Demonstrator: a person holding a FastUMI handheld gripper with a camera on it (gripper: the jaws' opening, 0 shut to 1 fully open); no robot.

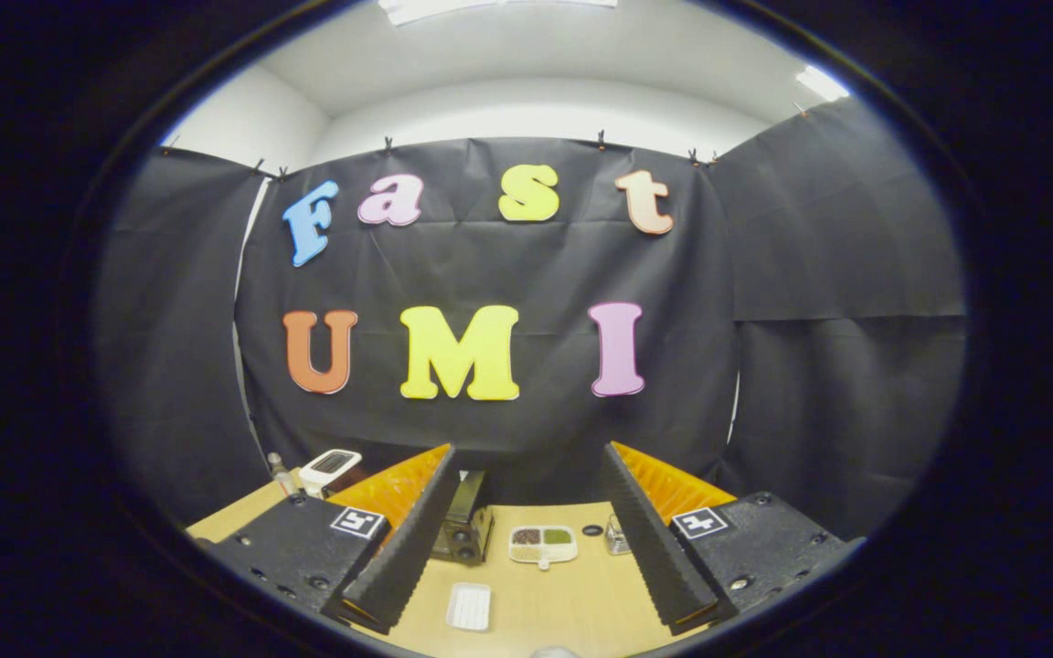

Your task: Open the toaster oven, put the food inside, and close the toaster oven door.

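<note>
- Tongs: the gripper (526, 562) is spread wide with nothing between its fingers, held well above the wooden table (572, 594).
- Toaster oven (464, 525) stands on the table beyond the fingers, partly behind the left one; dark, boxy, with two round knobs low on its near face.
- Food tray (542, 545), a pale divided dish with dark and green portions, lies just beside the oven, between the fingers in view.
- Handling, as a guess: the oven is stiff and heavy enough to stay put, so take its door by the handle; the tray looks light and could spill if tilted, so grip its rim.
- Hard to make out: the door handle, whether the door is shut, the small white tray (469, 606) nearer and the clear item (616, 537) by the right finger.
</note>
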